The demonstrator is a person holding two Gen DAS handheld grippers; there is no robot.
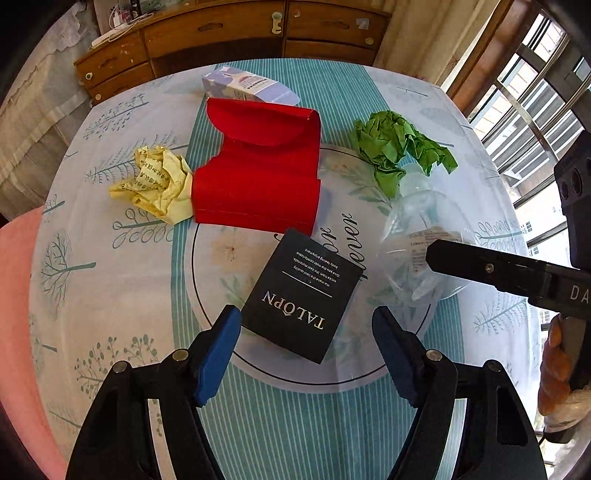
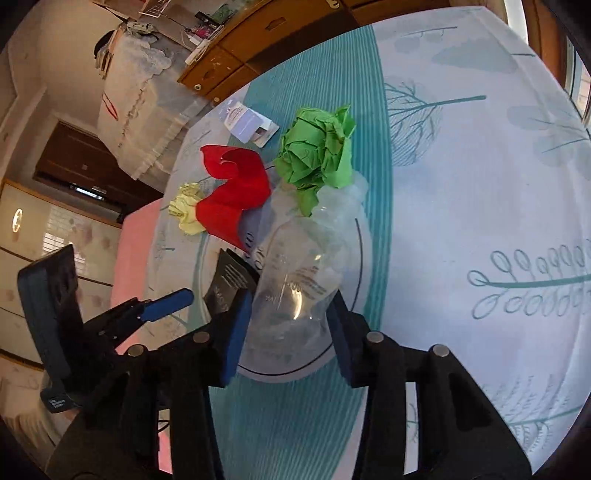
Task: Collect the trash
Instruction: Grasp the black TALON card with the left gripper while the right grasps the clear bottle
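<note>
Left wrist view: left gripper (image 1: 306,326) hovers low over the table, jaws spread wide, nothing between them. Black TALOPN card (image 1: 302,293) lies flat on the tablecloth (image 1: 110,295) just ahead of the blue pads (image 1: 218,354), its near corner reaching into the gap between them. Beyond the card, a red folded carton (image 1: 258,170), curled open at its far end. Crumpled yellow paper (image 1: 157,182) touches the carton's left side. Pale lavender box (image 1: 247,86) lies behind the carton at the far table edge. Crumpled green paper (image 1: 399,149) sits to the right, resting against the neck end of a clear plastic bottle (image 1: 413,236) lying on its side. Right gripper's finger (image 1: 487,267) comes in from the right edge over the bottle. Wooden drawer cabinet (image 1: 258,33) stands past the table.

Right wrist view: right gripper (image 2: 288,328) has its jaws partly apart on either side of the clear plastic bottle (image 2: 303,280); both pads sit at the bottle's wall, but firm contact cannot be told. Bottle's neck points away toward the crumpled green paper (image 2: 317,151), which touches it. Red carton (image 2: 232,195) stands left of the bottle, yellow paper (image 2: 186,212) behind it, lavender box (image 2: 249,123) farther off. Black card (image 2: 231,284) lies just left of the bottle. Left gripper's blue pad (image 2: 168,304) shows at lower left.
</note>
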